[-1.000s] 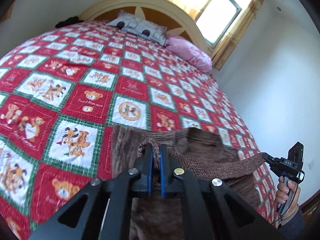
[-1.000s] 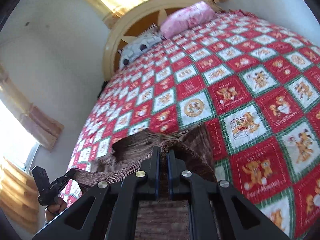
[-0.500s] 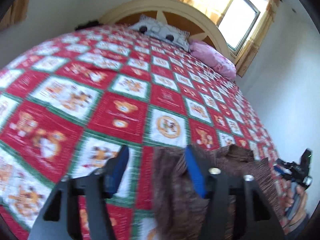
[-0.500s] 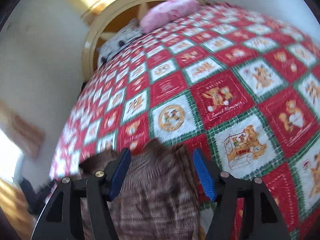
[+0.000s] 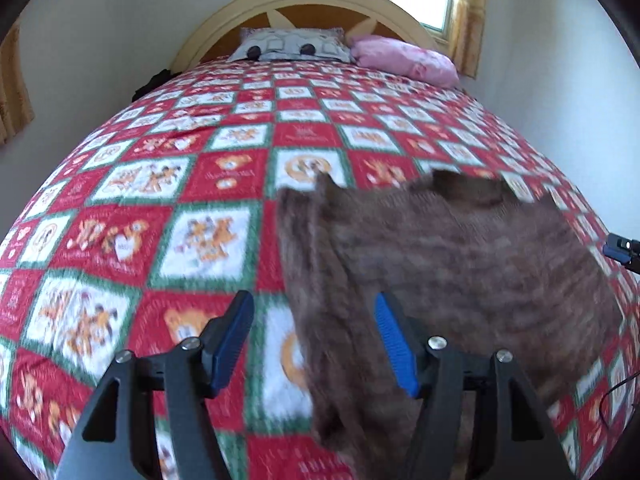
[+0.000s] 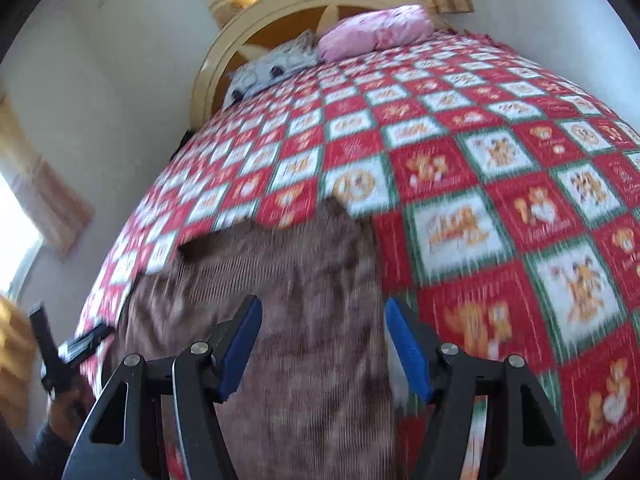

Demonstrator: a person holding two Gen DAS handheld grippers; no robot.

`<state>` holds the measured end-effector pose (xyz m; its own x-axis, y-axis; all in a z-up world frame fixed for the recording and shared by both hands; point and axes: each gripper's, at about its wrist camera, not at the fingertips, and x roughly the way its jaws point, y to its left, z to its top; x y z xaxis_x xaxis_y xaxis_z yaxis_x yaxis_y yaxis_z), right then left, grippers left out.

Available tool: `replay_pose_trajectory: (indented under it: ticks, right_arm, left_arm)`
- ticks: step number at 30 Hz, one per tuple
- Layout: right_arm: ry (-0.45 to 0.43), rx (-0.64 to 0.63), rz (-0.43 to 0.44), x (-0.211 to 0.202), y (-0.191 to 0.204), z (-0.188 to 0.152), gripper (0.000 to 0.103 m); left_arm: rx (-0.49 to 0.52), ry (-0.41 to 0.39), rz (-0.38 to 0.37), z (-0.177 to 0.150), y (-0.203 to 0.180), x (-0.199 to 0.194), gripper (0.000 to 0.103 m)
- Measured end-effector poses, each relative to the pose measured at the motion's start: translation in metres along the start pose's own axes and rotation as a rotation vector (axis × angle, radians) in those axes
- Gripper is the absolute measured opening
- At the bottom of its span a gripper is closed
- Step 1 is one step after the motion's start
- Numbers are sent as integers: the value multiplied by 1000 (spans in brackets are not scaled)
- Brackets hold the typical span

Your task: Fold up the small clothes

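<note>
Right now, through the left wrist camera, my left hand-held gripper [image 5: 314, 344] is released, its blue pads [image 5: 394, 346] spread wide with nothing between them. The brown knit garment [image 5: 440, 264] lies flat on the patchwork quilt [image 5: 160, 184] of the bed, ahead and to the right of this tool; its left edge runs up between the pads' line of sight. I judge it was laid out this way so a fold line can be picked next. To the left there is plenty of bare quilt for sweeping an arm. At the far right edge I glimpse the tip of the other tool [image 5: 622, 248].

Through the right wrist camera, my right hand-held gripper [image 6: 326, 348] is likewise released and holds nothing. The garment [image 6: 304, 300] sits directly ahead and below, its right edge lying just inside the right pad, its far corner pointing toward the headboard [image 6: 248, 32]. Open quilt [image 6: 520, 200] stretches right and forward to the pink pillow [image 6: 376, 32]. Blur hides the garment's near hem, so I cannot tell which part faces me.
</note>
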<state>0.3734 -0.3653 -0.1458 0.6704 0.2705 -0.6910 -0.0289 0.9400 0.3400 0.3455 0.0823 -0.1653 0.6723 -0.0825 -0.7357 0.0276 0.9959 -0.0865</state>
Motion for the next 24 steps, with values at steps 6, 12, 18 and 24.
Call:
replay_pose_trajectory:
  ticks: [6, 12, 18, 24]
  right_arm:
    - [57, -94, -73, -23, 1, -54, 65]
    - [73, -33, -81, -36, -18, -82, 65]
    - [71, -42, -70, -34, -9, -89, 65]
    - [92, -67, -145, -27, -5, -91, 18]
  left_arm:
    - [-27, 48, -39, -40, -1, -23, 65]
    - [-79, 64, -122, -67, -6, -37, 53]
    - [-87, 79, -184, -68, -16, -34, 8]
    - [-59, 28, -226, -77, -12, -54, 7]
